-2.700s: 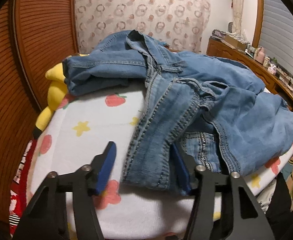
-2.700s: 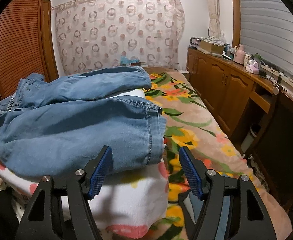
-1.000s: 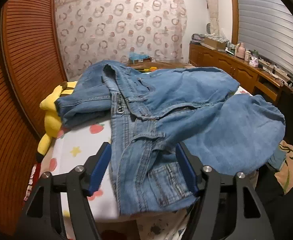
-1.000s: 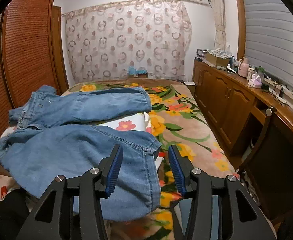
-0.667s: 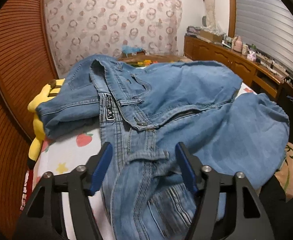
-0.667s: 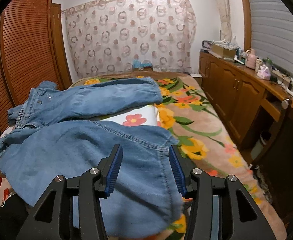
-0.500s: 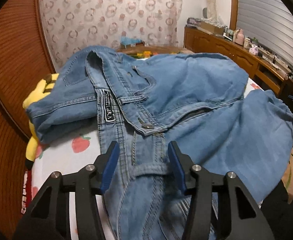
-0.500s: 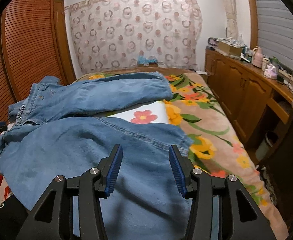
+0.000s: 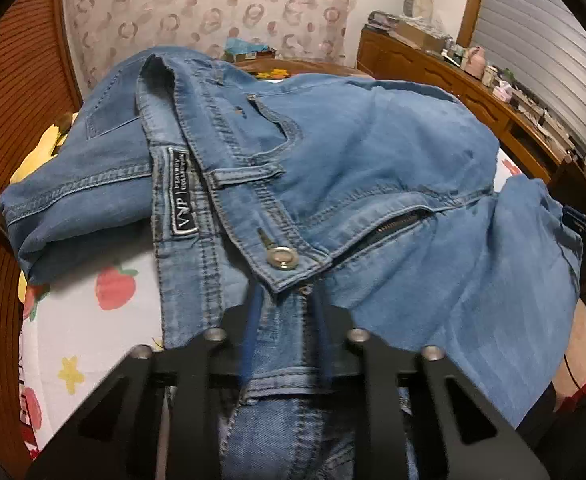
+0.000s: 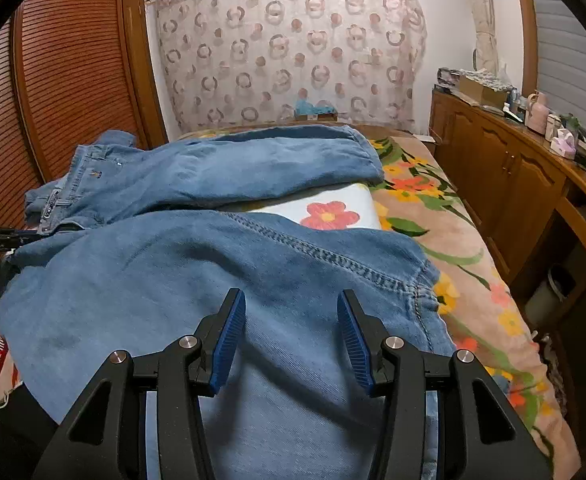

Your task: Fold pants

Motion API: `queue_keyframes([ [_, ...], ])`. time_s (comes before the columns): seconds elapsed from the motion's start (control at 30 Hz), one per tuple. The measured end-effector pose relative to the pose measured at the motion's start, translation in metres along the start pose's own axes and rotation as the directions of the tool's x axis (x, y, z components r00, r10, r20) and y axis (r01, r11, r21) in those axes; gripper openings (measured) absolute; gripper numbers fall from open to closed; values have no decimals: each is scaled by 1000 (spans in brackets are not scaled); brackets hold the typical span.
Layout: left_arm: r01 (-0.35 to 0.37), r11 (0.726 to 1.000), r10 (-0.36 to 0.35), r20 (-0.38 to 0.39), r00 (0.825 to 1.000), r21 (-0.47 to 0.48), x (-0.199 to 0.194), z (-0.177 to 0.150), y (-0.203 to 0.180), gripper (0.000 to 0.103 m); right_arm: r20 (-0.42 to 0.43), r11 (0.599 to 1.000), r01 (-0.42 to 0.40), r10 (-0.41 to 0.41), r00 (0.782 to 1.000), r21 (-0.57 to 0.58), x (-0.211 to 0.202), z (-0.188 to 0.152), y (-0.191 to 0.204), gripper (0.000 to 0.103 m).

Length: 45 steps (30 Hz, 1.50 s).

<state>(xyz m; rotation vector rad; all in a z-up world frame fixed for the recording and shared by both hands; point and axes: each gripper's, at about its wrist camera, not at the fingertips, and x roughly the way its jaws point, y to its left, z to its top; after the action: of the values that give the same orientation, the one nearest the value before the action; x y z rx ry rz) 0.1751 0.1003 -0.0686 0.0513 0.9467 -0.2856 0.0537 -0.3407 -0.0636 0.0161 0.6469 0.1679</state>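
Note:
A pair of blue jeans [image 9: 353, 168] lies crumpled on a bed, waistband and metal button [image 9: 281, 258] near me in the left wrist view. My left gripper [image 9: 287, 320] is shut on the waistband fabric just below the button. In the right wrist view the jeans [image 10: 197, 272] spread over the bed, one leg [image 10: 253, 164] stretched to the far right. My right gripper [image 10: 291, 340] is open above the near leg, close to its stitched hem [image 10: 373, 272], holding nothing.
A white fruit-print blanket [image 9: 93, 320] and a flower-print bedspread [image 10: 453, 248] cover the bed. A yellow plush toy [image 9: 33, 160] lies at the left edge. Wooden slatted doors [image 10: 73, 72] stand left, a wooden cabinet [image 10: 513, 168] with clutter right, a curtain [image 10: 293, 52] behind.
My left gripper has moved forward over the waistband and closed on the fabric below the button. My right gripper has moved forward over the near leg and stays open.

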Motion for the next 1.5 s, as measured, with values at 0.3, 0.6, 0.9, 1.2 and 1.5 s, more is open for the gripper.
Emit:
queue_keyframes([
  [0.3, -63, 996, 72, 159, 985, -60, -43, 13, 20, 3, -3, 999, 28, -28, 1000, 18, -4, -1, -1, 50],
  [0.6, -129, 990, 134, 127, 983, -51, -29, 9, 23, 3, 3, 999, 38, -38, 999, 21, -7, -1, 5, 50],
  [0.9, -153, 988, 153, 152, 976, -8, -32, 1, 4, 10, 11, 998, 68, -68, 998, 17, -8, 5, -4, 50],
  [1.2, -92, 994, 78, 212, 974, 59, -45, 3, -30, 80, -5, 995, 95, -95, 995, 30, 1, 11, -21, 50],
  [1.5, -58, 994, 39, 204, 978, 88, -37, -1, -60, 80, -84, 991, 57, -47, 995, 120, 15, 10, -41, 50],
])
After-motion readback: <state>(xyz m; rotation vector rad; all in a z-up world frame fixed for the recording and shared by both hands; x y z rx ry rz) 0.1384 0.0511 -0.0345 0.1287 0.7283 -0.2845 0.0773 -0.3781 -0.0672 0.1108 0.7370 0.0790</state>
